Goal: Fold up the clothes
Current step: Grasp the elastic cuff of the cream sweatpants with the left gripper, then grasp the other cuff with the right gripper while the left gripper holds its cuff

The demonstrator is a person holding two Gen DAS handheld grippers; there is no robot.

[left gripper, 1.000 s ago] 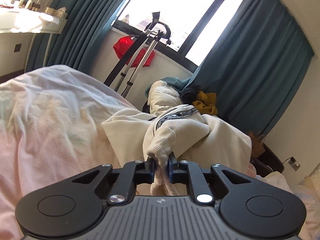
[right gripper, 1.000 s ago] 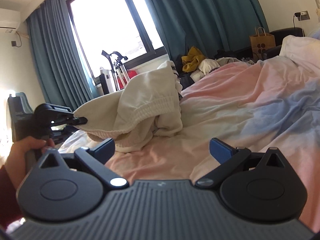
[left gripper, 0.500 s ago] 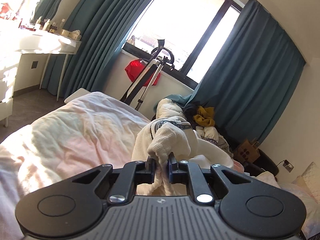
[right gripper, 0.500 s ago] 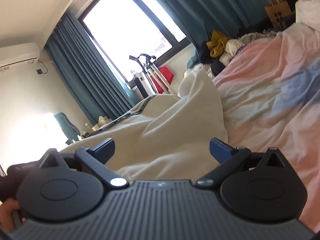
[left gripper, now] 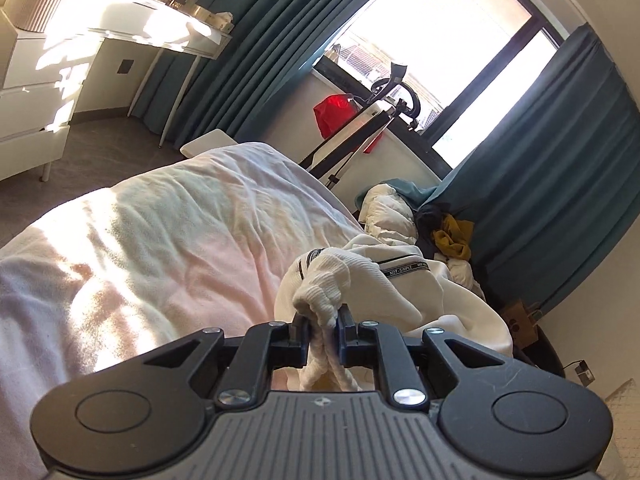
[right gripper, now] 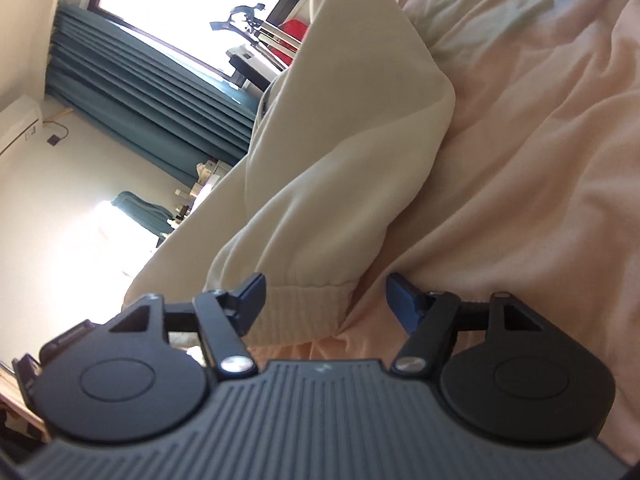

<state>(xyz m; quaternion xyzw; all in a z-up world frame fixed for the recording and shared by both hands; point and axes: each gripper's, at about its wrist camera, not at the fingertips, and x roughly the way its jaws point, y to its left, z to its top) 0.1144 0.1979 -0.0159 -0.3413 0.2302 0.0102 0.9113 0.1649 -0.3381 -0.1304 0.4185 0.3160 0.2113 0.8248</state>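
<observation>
Where sun falls, rumpled duvet point(left gripper: 168, 248) (pinkish), teal curtains point(left gripper: 560, 184)

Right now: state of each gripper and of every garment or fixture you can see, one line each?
left gripper: shut on the cream sweatshirt's ribbed cuff.
right gripper: open, other ribbed cuff between its fingers, not pinched.
cream sweatshirt: unfolded, lifted at one end, draped over the duvet.
duvet: rumpled.
curtains: drawn apart, window uncovered.
clothes pile: heaped, unfolded.
</observation>
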